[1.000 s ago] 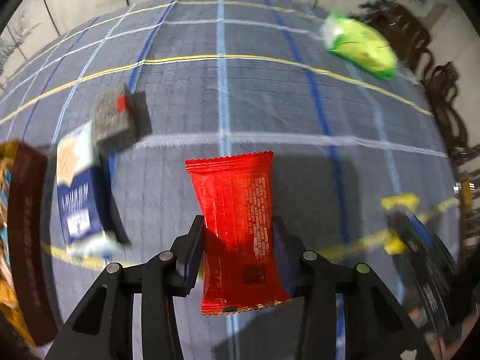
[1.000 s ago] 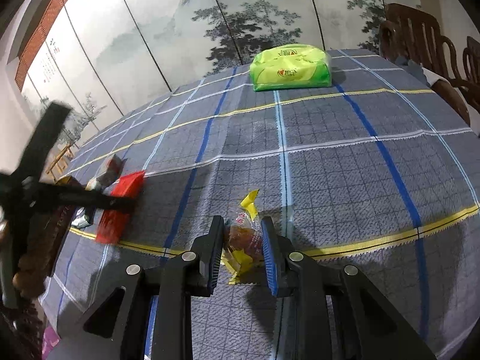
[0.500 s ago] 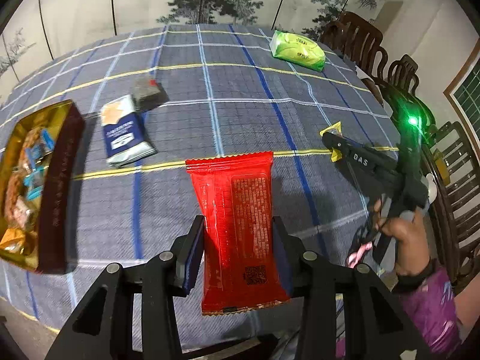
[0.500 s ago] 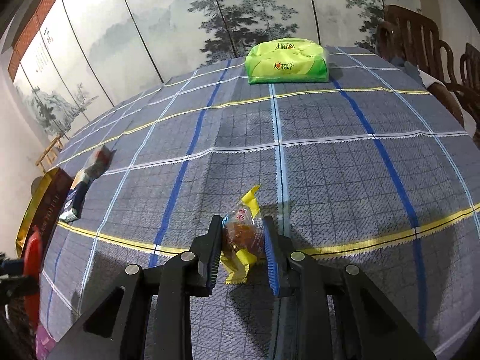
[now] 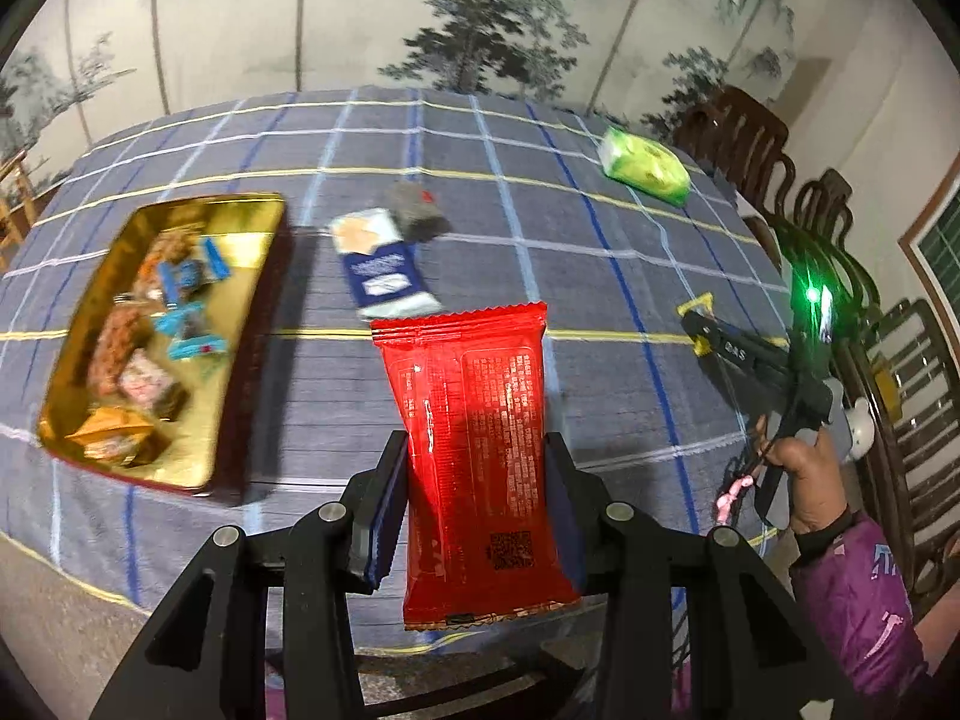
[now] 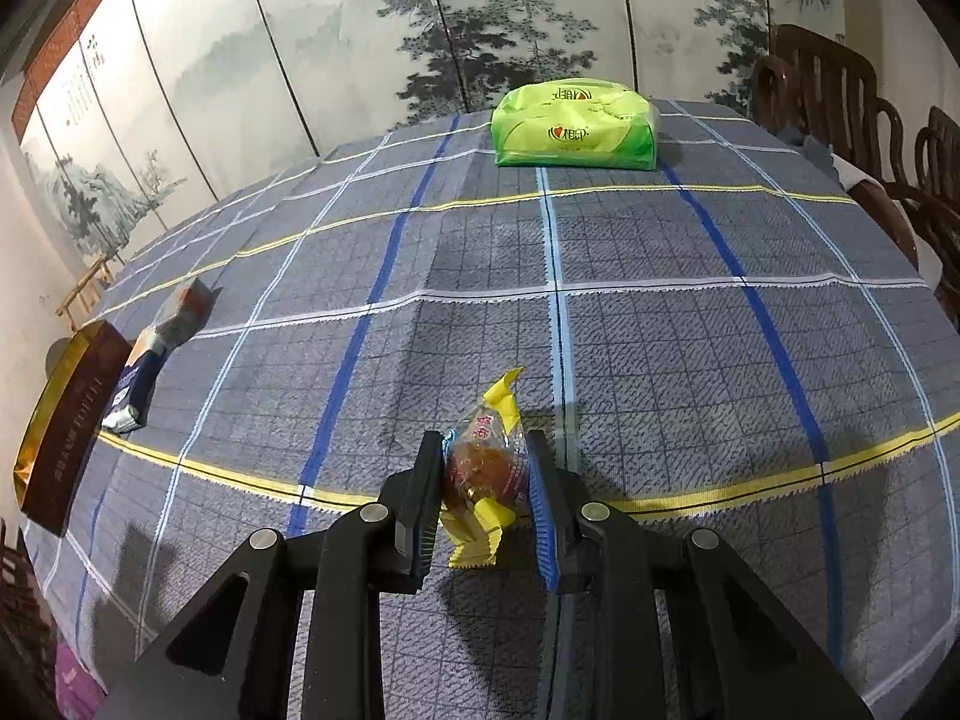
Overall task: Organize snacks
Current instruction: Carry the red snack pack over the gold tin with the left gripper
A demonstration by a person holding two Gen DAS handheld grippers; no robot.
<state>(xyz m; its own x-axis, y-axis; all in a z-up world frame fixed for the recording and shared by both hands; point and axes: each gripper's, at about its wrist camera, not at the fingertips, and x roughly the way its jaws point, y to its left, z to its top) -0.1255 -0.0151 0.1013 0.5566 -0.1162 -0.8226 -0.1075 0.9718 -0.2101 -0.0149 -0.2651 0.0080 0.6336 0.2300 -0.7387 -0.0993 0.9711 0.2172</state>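
My left gripper [image 5: 477, 498] is shut on a red snack packet [image 5: 477, 450], held well above the table's near edge. To its left lies a gold tin [image 5: 246, 222] with several wrapped snacks inside. A blue-and-white packet [image 5: 384, 267] and a grey one [image 5: 417, 213] lie beyond. My right gripper [image 6: 485, 489] is shut on a small yellow-wrapped cake [image 6: 483, 468] just above the checked cloth. From the left wrist, that right gripper [image 5: 699, 324] shows at the right in a hand. The tin's side [image 6: 66, 414] sits far left in the right wrist view.
A green tissue pack [image 6: 573, 126] lies at the far side of the table [image 6: 660, 360]; the same green pack [image 5: 645, 165] shows from the left wrist. Dark wooden chairs [image 5: 840, 252] stand along the right. A painted screen backs the table.
My left gripper has risen and drawn back toward the near edge with the red packet, bringing the gold tin fully into view. The right gripper has stayed put with the cake.
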